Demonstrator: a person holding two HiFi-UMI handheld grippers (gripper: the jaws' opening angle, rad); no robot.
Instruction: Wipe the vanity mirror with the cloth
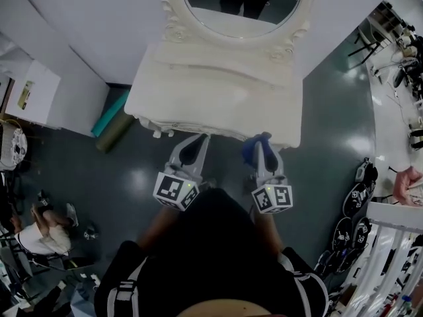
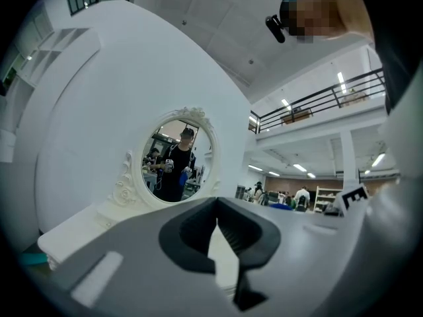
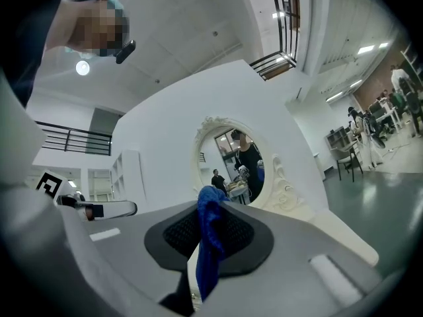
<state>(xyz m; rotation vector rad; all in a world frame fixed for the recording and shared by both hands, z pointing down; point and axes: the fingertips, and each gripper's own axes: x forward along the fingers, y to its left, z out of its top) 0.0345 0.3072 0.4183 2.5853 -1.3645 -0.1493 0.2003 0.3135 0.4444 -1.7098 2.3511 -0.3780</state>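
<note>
Gripping one cloth, right tool (left tool closed) faces one mirror.

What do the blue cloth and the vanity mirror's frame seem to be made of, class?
Cloth: soft blue textile, possibly microfibre; it hangs limp with a nubbly, matte surface.
Mirror frame: off-white with moulded scrolls, smooth painted-looking finish; wood or resin, cannot tell.

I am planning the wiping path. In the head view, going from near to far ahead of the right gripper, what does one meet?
Right gripper, jaws shut on the blue cloth → white vanity table → mirror.
</note>
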